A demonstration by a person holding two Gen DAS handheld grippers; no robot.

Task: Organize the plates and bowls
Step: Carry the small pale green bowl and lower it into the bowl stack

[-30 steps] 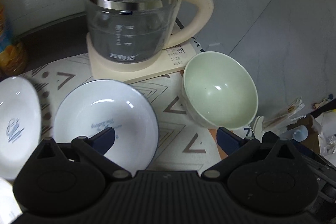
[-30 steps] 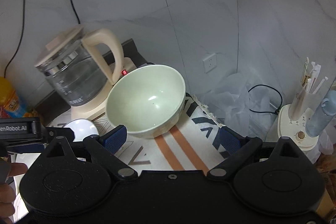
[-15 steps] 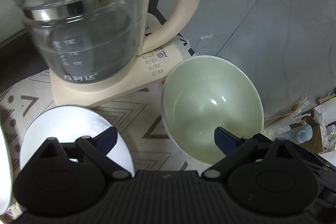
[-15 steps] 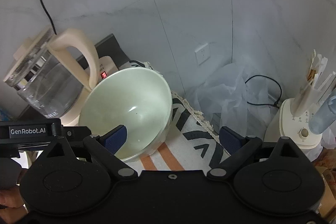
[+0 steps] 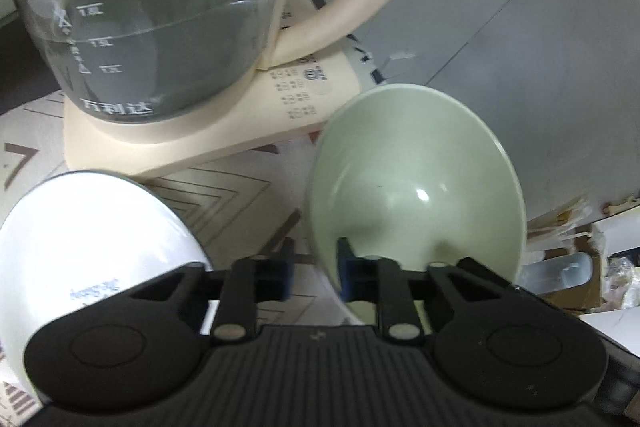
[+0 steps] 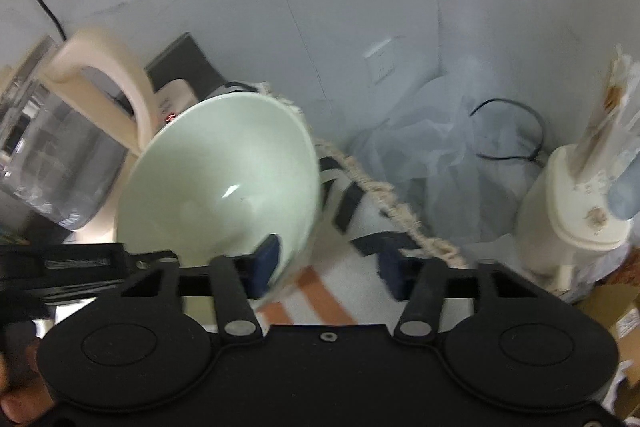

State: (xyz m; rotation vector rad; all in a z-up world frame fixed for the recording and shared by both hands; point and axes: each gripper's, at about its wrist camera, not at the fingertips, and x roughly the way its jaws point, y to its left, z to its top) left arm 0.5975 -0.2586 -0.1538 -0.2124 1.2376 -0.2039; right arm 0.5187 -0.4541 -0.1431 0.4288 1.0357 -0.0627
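I have the left gripper (image 5: 314, 269) pinched on the near rim of the pale green bowl (image 5: 416, 183), tilted beside the kettle (image 5: 152, 15). My right gripper (image 6: 328, 267) is half-open, holding nothing. Next, I'd judge: carry it onto the white plate (image 5: 80, 239).

Glass kettle (image 5: 152, 27) on patterned mat (image 5: 224, 195); perhaps plastic sheeting (image 6: 440, 155) beyond

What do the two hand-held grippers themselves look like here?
Both match: the left hand-held gripper and right hand-held gripper have matte black bodies with two round discs, black linkage arms on silver pivot pins, and dark blue finger pads.
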